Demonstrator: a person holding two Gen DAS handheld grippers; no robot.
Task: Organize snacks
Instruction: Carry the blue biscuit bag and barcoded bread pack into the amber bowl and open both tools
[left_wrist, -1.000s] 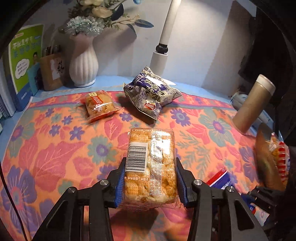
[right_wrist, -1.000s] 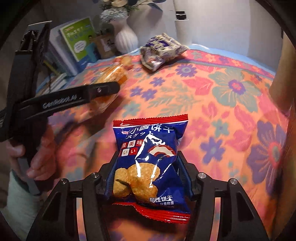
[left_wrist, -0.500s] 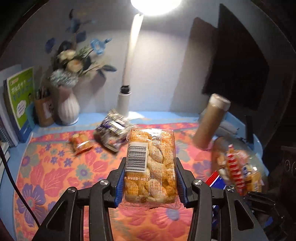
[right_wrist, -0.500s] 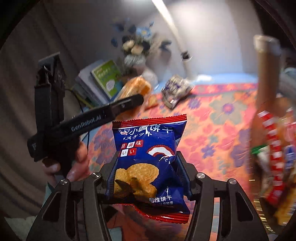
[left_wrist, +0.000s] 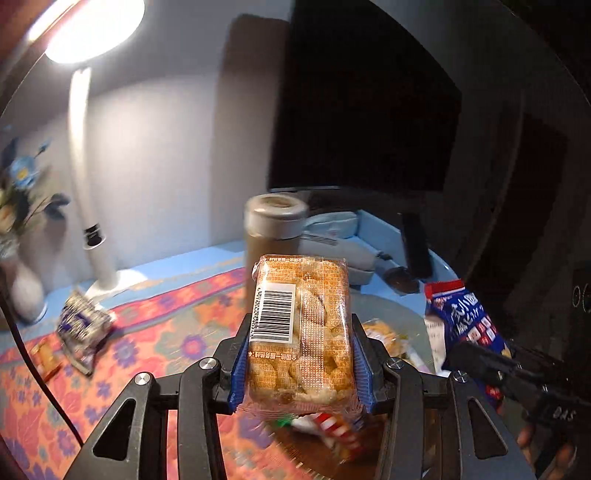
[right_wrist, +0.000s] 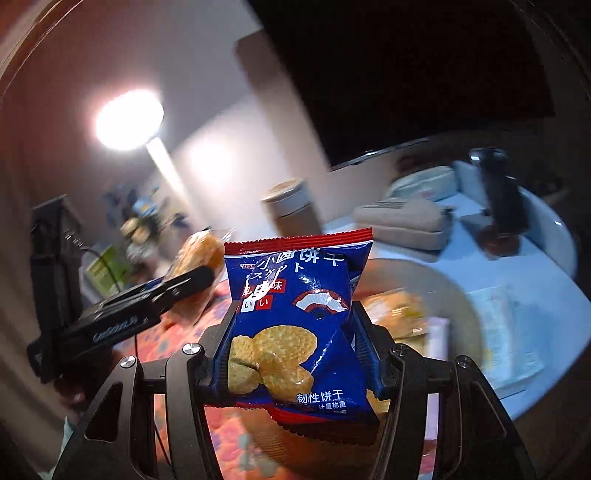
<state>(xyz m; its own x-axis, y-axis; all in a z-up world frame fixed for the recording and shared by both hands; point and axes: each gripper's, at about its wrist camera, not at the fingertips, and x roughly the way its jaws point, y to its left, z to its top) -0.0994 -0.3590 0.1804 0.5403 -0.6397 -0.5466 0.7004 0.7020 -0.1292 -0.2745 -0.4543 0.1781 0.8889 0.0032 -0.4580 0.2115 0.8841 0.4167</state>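
My left gripper (left_wrist: 299, 363) is shut on a clear orange cracker packet (left_wrist: 300, 325) with a barcode, held in the air above a round clear bowl (left_wrist: 413, 321) that holds several snack packets. My right gripper (right_wrist: 295, 350) is shut on a blue biscuit bag (right_wrist: 295, 317) with a red top edge, held over the same bowl (right_wrist: 454, 295). The blue bag also shows at the right of the left wrist view (left_wrist: 465, 325). The orange packet also shows in the right wrist view (right_wrist: 197, 258). A purple-white snack bag (left_wrist: 83, 326) and a small orange packet (left_wrist: 46, 356) lie on the floral cloth.
A tall brown bottle with a grey cap (left_wrist: 271, 232) stands behind the bowl. A white lamp post (left_wrist: 94, 229) and a white vase (left_wrist: 22, 291) stand at the back left. Grey pouches (right_wrist: 402, 221) and a dark phone stand (right_wrist: 498, 199) sit on the blue table at right.
Both grippers have risen and swung right with their packets, from above the floral cloth to above the bowl. Both grips are unchanged.
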